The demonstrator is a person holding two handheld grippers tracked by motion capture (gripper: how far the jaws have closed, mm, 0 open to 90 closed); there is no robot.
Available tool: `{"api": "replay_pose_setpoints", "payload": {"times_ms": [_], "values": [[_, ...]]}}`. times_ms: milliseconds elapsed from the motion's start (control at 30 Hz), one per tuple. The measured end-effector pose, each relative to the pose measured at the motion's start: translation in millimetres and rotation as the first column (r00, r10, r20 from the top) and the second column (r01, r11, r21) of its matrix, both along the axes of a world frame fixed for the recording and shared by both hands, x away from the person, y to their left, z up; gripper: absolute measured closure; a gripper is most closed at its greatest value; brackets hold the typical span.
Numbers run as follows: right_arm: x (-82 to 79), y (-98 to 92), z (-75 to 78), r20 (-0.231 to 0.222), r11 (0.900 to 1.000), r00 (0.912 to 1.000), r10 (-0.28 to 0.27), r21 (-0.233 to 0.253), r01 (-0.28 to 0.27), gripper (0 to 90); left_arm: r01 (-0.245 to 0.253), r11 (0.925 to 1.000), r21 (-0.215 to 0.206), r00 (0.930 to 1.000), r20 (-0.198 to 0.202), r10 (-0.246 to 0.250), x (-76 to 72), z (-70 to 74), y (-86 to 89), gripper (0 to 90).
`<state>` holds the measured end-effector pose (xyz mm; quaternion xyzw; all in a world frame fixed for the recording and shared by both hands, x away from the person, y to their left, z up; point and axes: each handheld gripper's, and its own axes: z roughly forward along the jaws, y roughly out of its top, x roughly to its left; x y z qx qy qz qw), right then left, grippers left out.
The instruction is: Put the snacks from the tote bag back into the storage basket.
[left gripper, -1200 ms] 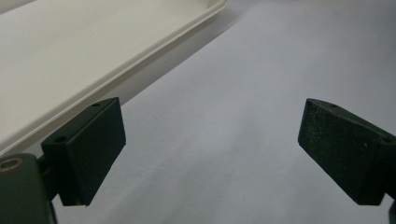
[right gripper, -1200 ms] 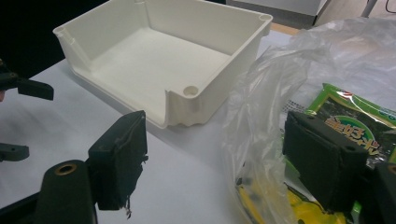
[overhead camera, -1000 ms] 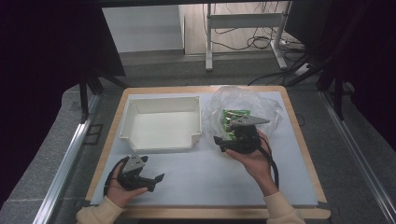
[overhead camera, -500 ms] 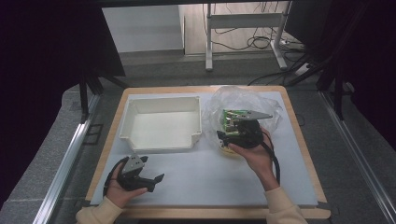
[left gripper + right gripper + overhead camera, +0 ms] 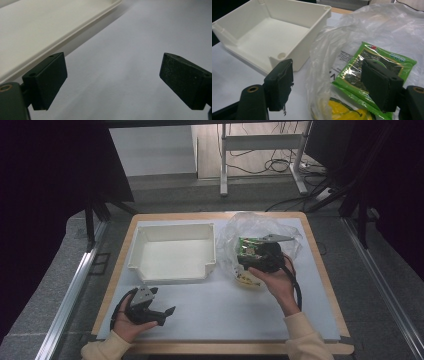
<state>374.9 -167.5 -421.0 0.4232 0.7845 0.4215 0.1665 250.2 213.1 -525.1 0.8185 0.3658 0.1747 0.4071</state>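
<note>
Dark room, wood-edged table (image 5: 320,270) with a pale mat; cables and a stand on the floor beyond. White bin (image 5: 172,252) sitting empty at mat centre-left, open top, presumably the drop target. Clear plastic bag (image 5: 260,227) just right of the bin, mouth turned toward the near side so the contents can be reached.

Right gripper (image 5: 327,82) at the bag mouth, jaws wide, gripping nothing. Loose front film of the bag (image 5: 322,75) standing up between the two jaws, nearer the left one. Green snack packet (image 5: 374,65) lying flat inside the bag, partly behind the right jaw, so more beyond and to the side than squarely in the gap. Yellow packet (image 5: 342,110) below it at the bag opening, close under the jaws. No contact with either packet that can be confirmed. Likely step: reach in for a packet, or pinch the film to open the mouth; cannot tell which.

Left gripper (image 5: 112,77) parked low at the near-left of the mat, jaws wide, bare mat between them, bin wall (image 5: 50,32) alongside. Probably idle, kept out of the way.
</note>
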Motion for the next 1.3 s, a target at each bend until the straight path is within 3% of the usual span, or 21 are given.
{"api": "replay_pose_setpoints", "payload": {"times_ms": [200,367,733,1300], "values": [[15.9,-3.6,-3.2,-0.034,0.999,0.9985,-0.044,-0.008,0.044,28.3,0.025,0.9997,-0.001,0.9997,0.000,-0.025,-0.9,-0.4,-2.2,7.7],[24.1,-5.3,-2.3,-0.055,0.998,0.9967,-0.059,-0.012,0.059,28.8,0.025,0.9996,-0.017,0.9997,0.005,-0.025,-1.1,0.7,-1.3,7.8],[42.8,-14.9,-3.0,-0.099,0.995,0.9898,-0.103,-0.016,0.102,29.6,0.030,0.9995,-0.008,0.9996,-0.001,-0.030,-1.3,-0.1,-2.4,7.8],[77.6,-21.9,-18.8,-0.169,0.983,0.9690,-0.180,-0.062,0.172,31.1,0.025,0.9997,0.005,0.9997,-0.004,-0.025,-1.2,-1.0,-3.3,7.8]]}}
